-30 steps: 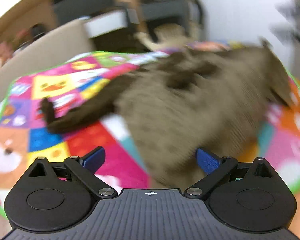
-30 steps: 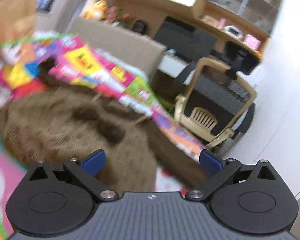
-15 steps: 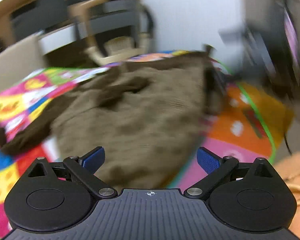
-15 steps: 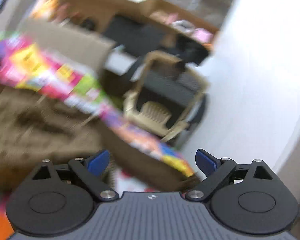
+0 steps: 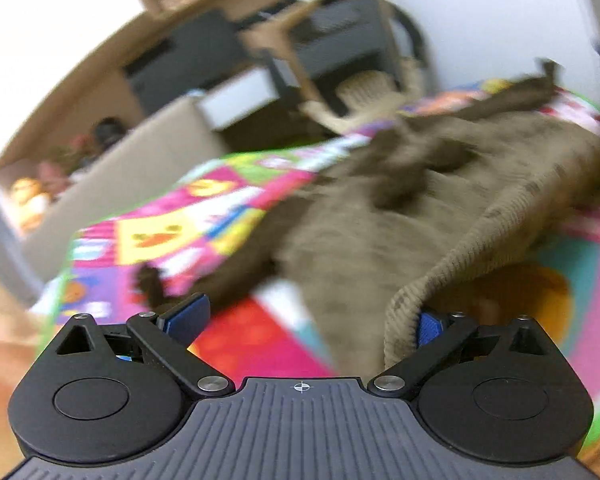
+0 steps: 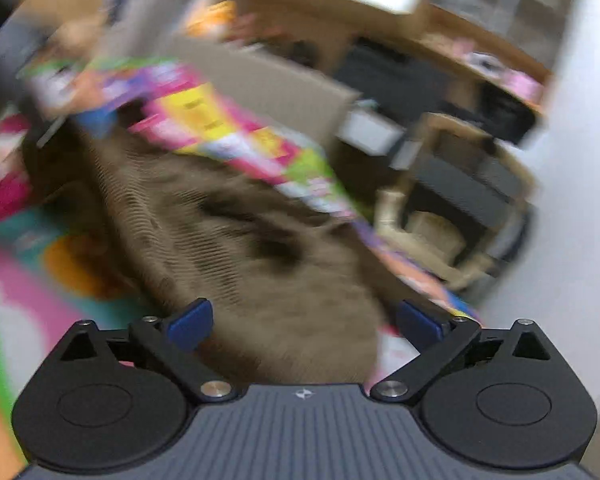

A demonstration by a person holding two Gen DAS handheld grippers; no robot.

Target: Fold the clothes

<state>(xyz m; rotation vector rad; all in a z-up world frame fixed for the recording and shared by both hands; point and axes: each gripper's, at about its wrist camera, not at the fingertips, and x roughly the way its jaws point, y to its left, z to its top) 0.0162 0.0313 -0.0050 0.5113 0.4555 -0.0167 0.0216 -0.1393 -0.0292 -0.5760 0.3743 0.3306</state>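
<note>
A brown ribbed sweater (image 5: 380, 216) lies spread on a colourful play mat (image 5: 168, 236), its dark sleeve reaching left. My left gripper (image 5: 306, 322) is open; a lifted fold of the sweater's hem lies against its right finger (image 5: 428, 326). In the right wrist view the same sweater (image 6: 260, 248) lies just ahead of my right gripper (image 6: 304, 320), which is open and empty over its near edge. Both views are blurred by motion.
A beige and black office chair (image 6: 452, 200) stands past the mat's far edge, also seen in the left wrist view (image 5: 352, 60). A beige panel (image 5: 112, 184) and a desk with shelves (image 6: 440, 60) line the back. A white wall (image 6: 572, 200) is on the right.
Both grippers have swung around over the sweater. A fold of the hem now rests against the left gripper's right finger. Both stay open.
</note>
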